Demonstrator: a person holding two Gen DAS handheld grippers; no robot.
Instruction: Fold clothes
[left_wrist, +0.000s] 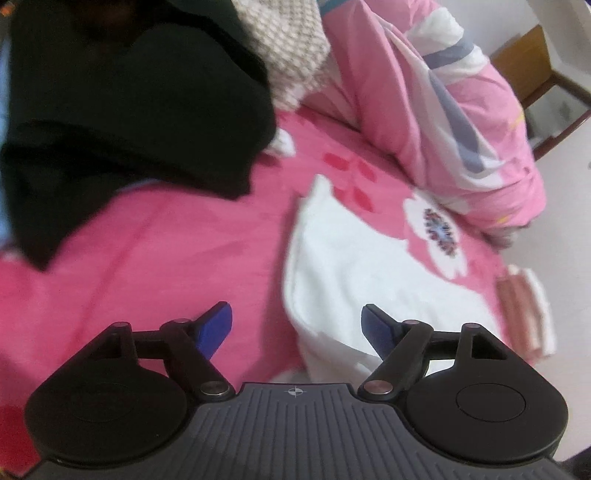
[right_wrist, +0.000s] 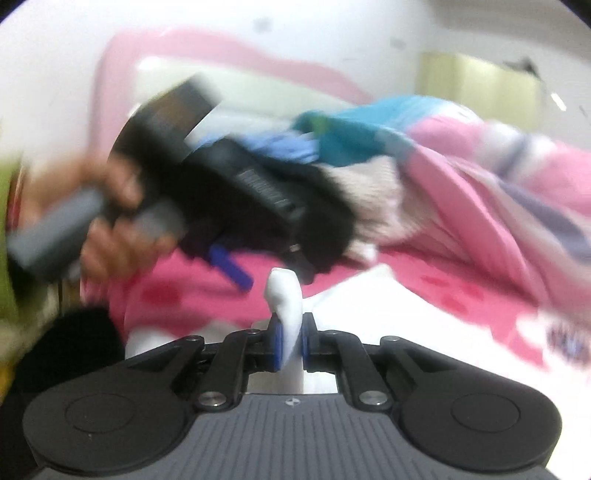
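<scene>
A white garment (left_wrist: 354, 266) lies on the pink bedsheet (left_wrist: 166, 240) at centre right in the left wrist view. My left gripper (left_wrist: 297, 325) is open and empty, hovering above the sheet at the garment's left edge. In the right wrist view my right gripper (right_wrist: 290, 345) is shut on a pinched fold of the white garment (right_wrist: 286, 295), which sticks up between the blue pads. The left gripper (right_wrist: 232, 269) shows there too, blurred, held in a hand at the left.
A pile of black clothes (left_wrist: 129, 110) lies at the upper left with a knitted beige piece (left_wrist: 284, 48) behind it. A bunched pink quilt (left_wrist: 443, 110) fills the upper right. A wooden chair (left_wrist: 546, 81) stands beyond the bed. A folded item (left_wrist: 524, 310) lies at the bed's right edge.
</scene>
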